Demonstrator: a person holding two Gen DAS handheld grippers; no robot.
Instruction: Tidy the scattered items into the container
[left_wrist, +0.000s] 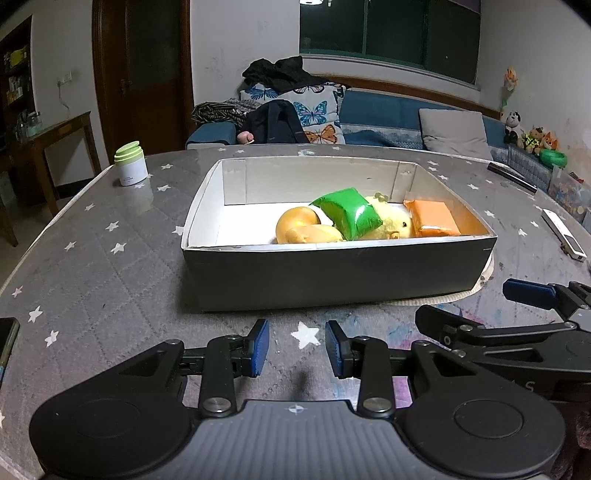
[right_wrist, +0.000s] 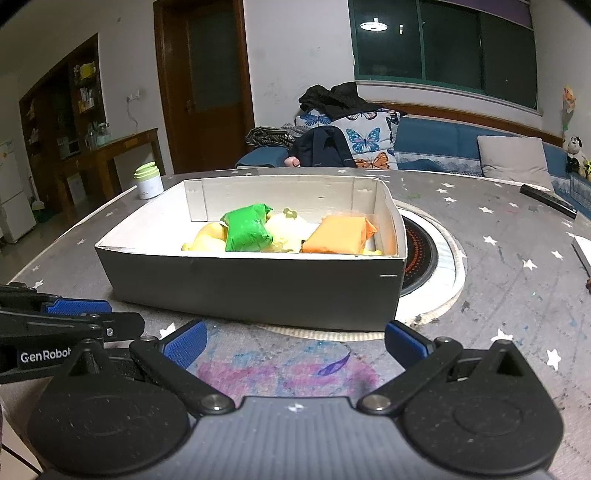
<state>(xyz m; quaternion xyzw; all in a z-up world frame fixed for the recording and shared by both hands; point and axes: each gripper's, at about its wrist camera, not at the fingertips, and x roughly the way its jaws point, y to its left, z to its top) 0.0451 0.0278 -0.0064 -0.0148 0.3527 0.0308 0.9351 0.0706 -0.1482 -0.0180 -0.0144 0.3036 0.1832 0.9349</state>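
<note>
Left gripper (left_wrist: 297, 347) low over near desk edge, fingers part open, narrow gap, holding nothing. Right gripper (right_wrist: 293, 341) beside it, spread wide, empty; both parked short of box, likely sorting finished.

Box (left_wrist: 332, 271) mid-desk, partly over round burner (right_wrist: 424, 254). Inside, toward right end: bread-like rolls (left_wrist: 303, 229), green packet (left_wrist: 349, 214) on top, yellow plush (left_wrist: 395, 223), orange packet (left_wrist: 434, 218).

White jar (left_wrist: 131, 164) near far left desk edge, outside box.

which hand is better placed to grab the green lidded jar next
Left. The jar stands on the table left of the box, on the left tool's side and unobstructed. The right tool would have to cross the box.
</note>
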